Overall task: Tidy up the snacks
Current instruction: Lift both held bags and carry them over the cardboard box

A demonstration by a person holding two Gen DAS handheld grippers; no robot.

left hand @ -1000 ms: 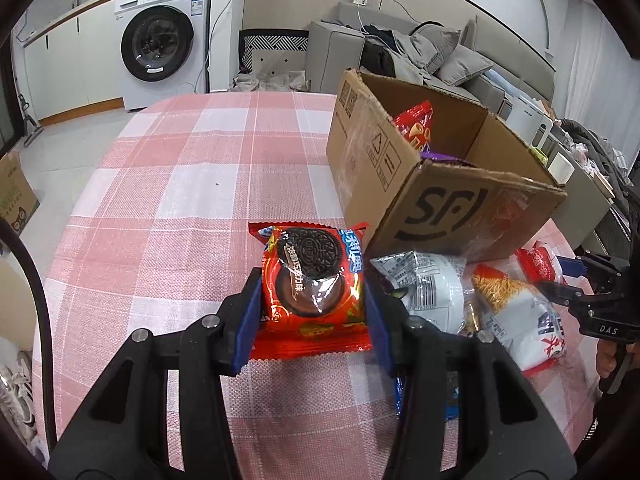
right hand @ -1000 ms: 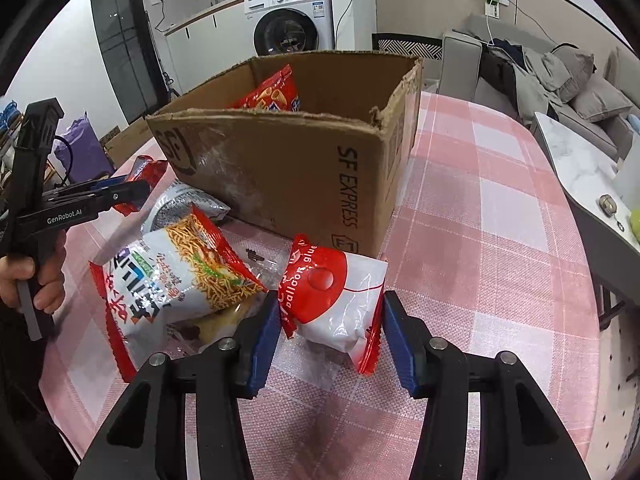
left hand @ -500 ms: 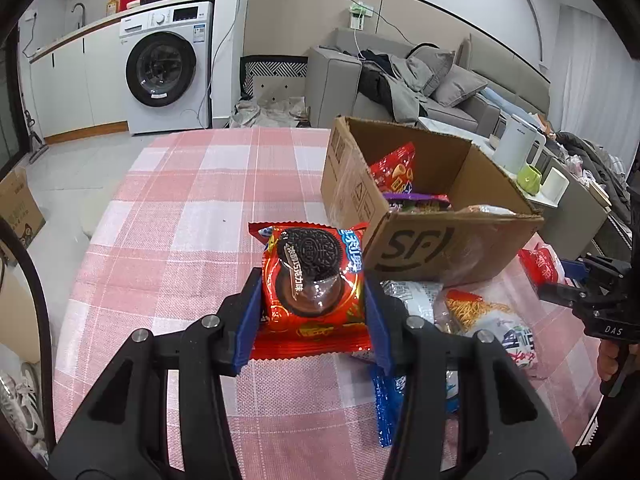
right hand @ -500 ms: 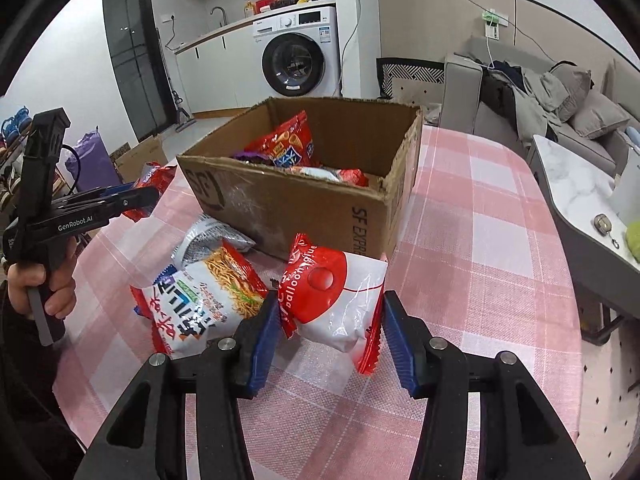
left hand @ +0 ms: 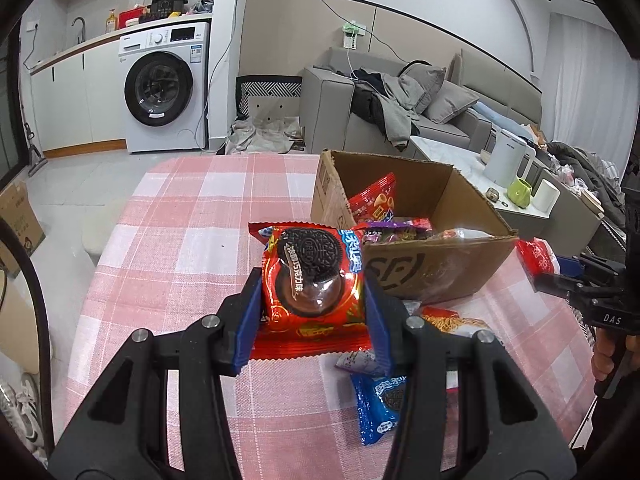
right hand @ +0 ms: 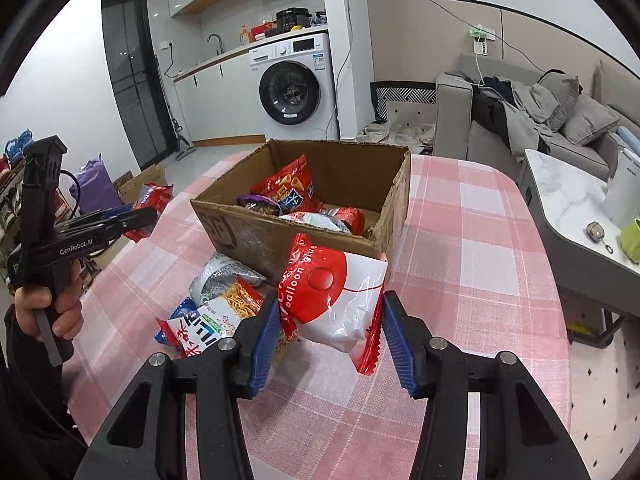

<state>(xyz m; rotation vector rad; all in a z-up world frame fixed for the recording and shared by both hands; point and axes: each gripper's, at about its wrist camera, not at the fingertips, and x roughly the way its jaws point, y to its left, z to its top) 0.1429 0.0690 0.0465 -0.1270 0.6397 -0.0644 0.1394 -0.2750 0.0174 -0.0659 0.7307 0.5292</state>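
My left gripper (left hand: 312, 312) is shut on a red Oreo cookie pack (left hand: 312, 276), held above the pink checked tablecloth (left hand: 180, 240). My right gripper (right hand: 328, 332) is shut on a red and white snack bag (right hand: 336, 300), lifted in front of the open cardboard box (right hand: 256, 236). The box (left hand: 432, 264) holds several snack packs, among them a red chip bag (right hand: 286, 188). The left gripper (right hand: 120, 220) with its red pack shows at the left of the right wrist view; the right gripper (left hand: 560, 276) shows at the right edge of the left wrist view.
On the cloth before the box lie a noodle snack bag (right hand: 216, 316), a silver bag (right hand: 218, 280) and a blue Oreo pack (left hand: 380, 404). A low marble table (right hand: 568, 196) with a kettle and cups stands right of the table. A sofa and washing machine are behind.
Both grippers have risen with their packs, so the box's inside and the room beyond show more. The loose bags on the cloth lie lower in view.
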